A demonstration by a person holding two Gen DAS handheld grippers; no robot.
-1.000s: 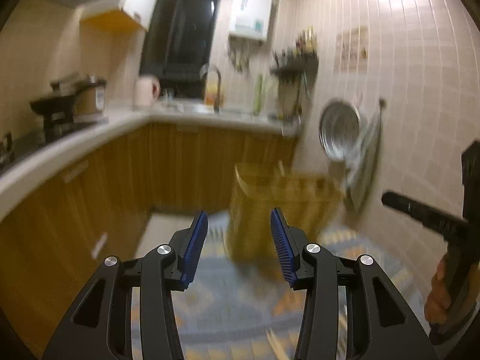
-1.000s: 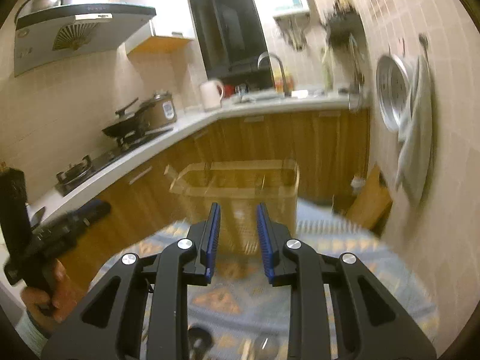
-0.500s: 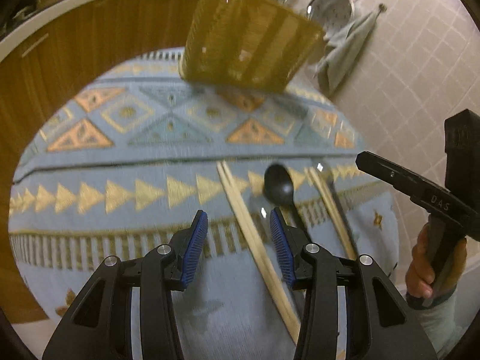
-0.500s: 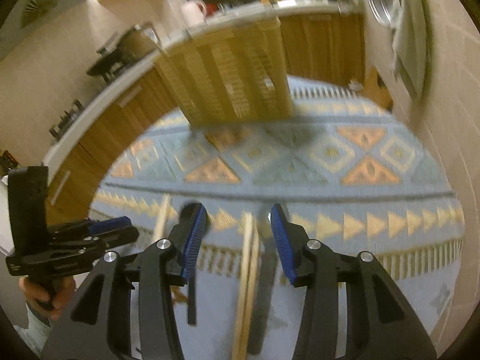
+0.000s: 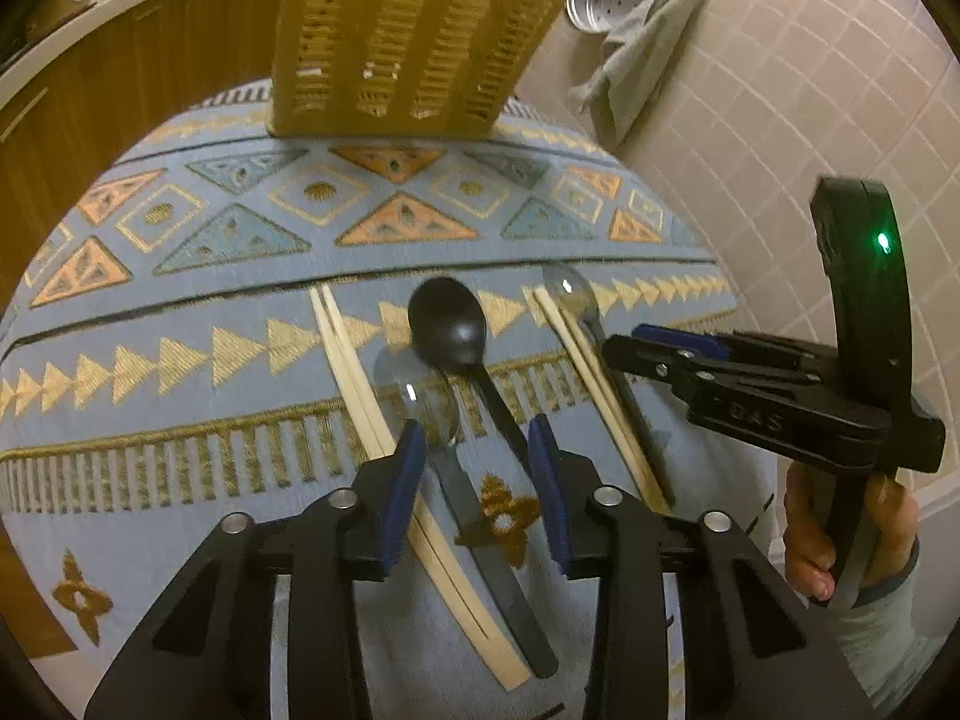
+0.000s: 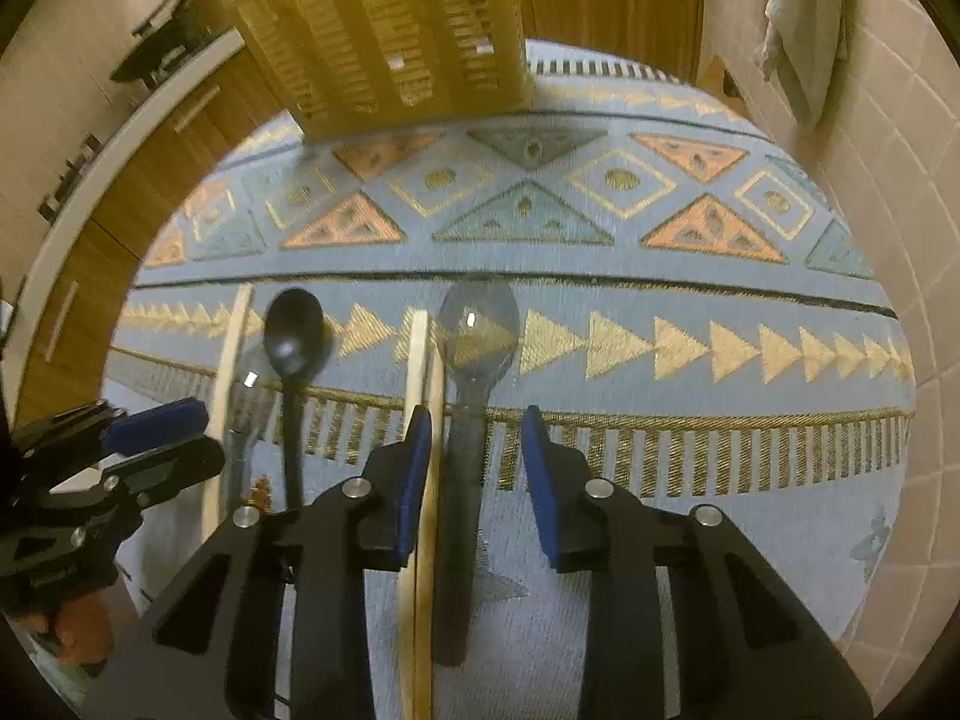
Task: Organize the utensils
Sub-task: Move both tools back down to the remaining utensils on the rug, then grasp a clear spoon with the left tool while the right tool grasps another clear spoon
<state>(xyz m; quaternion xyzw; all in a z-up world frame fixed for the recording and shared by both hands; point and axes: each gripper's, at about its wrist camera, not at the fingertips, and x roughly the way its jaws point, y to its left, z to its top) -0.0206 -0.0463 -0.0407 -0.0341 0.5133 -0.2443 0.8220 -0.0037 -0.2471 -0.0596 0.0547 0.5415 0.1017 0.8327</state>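
Blue pads – L gripper (image 5: 477, 468) wide, empty | R gripper (image 6: 476, 462) wide, straddles clear spoon (image 6: 468, 396)

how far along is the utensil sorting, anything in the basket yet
Nothing visibly done: the black spoon, two clear spoons and both chopstick pairs all lie on the patterned cloth. The wicker basket's inside is out of view. Neither tool holds anything: left tool and right tool hover open. All the sorting remains.
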